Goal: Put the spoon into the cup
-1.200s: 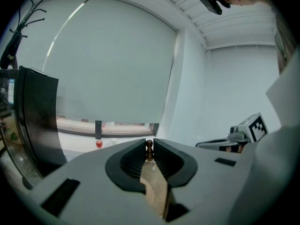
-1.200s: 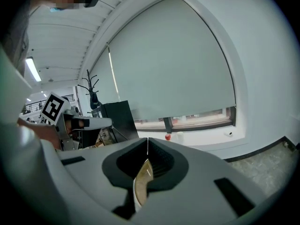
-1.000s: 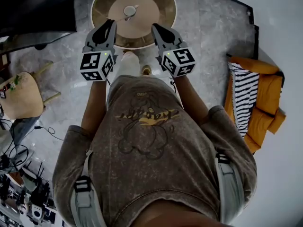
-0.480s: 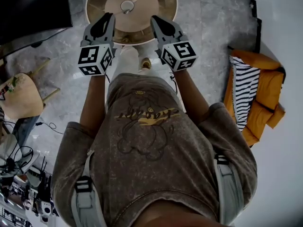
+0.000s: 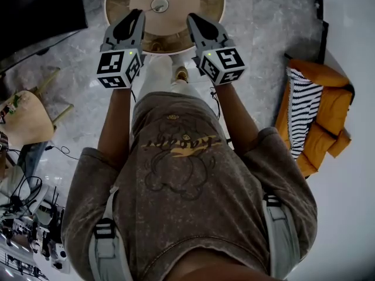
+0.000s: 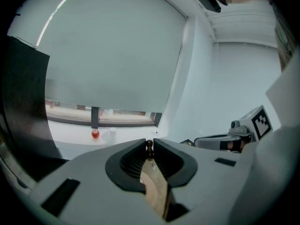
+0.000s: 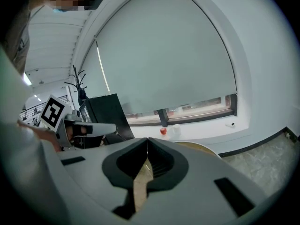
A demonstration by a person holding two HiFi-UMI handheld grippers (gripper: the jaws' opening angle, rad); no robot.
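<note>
A round wooden table stands at the top of the head view. On its middle sits a small pale cup, with a thin spoon sticking out to its right; whether the spoon lies in the cup or beside it I cannot tell. My left gripper hangs over the table's near edge, left of the cup. Its jaws stand a narrow gap apart, with a small dark knob showing in the gap. My right gripper hangs to the cup's right, its tips touching with nothing between them.
An orange seat with a striped cloth lies on the floor at the right. At the left stand a wooden chair and a dark cabinet. Cables and gear fill the lower left. A red ball sits on the window sill.
Both grippers have moved forward and a little down toward the table, and the table has slid up in the head view. The jaws look unchanged.
</note>
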